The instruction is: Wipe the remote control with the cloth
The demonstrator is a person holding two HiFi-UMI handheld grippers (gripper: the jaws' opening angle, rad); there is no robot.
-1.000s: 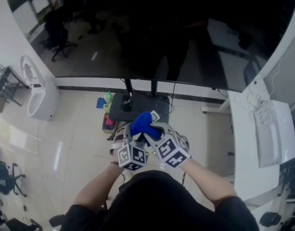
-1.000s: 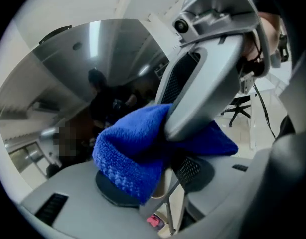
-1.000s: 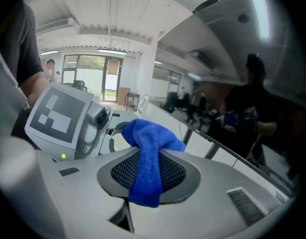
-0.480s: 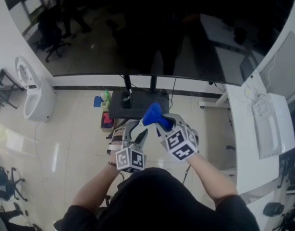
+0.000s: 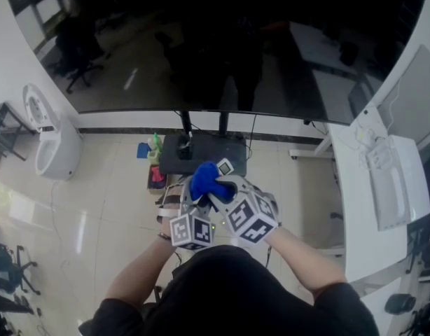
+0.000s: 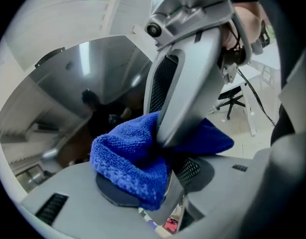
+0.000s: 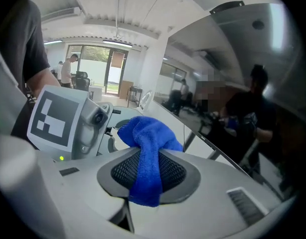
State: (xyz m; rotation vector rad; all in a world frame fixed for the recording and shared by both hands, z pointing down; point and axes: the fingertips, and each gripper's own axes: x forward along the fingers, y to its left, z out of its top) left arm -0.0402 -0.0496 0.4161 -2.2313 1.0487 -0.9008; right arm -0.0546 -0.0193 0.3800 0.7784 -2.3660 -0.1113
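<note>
Low in the middle of the head view, both grippers meet in front of the person's body. My right gripper [image 5: 216, 187] is shut on a blue cloth [image 5: 204, 179]; in the right gripper view the cloth [image 7: 148, 148] is pinched between that gripper's [image 7: 145, 180] mesh pads and bunches out ahead. The bunch rests on the tip of my left gripper [image 5: 192, 196]. In the left gripper view, the cloth [image 6: 125, 156] covers the gap of that gripper [image 6: 168, 183], where a thin grey slab, apparently the remote control [image 6: 169, 197], is clamped and mostly hidden.
A large dark TV screen [image 5: 222, 40] fills the top, on a black stand [image 5: 201, 152]. Small bottles [image 5: 153, 145] stand on the tiled floor beside it. There is a white desk [image 5: 369, 208] at the right and a white appliance [image 5: 50, 142] at the left.
Half a second ago the right gripper held the cloth lifted up and to the right, off the left gripper. It has come back down onto the left gripper's tip.
</note>
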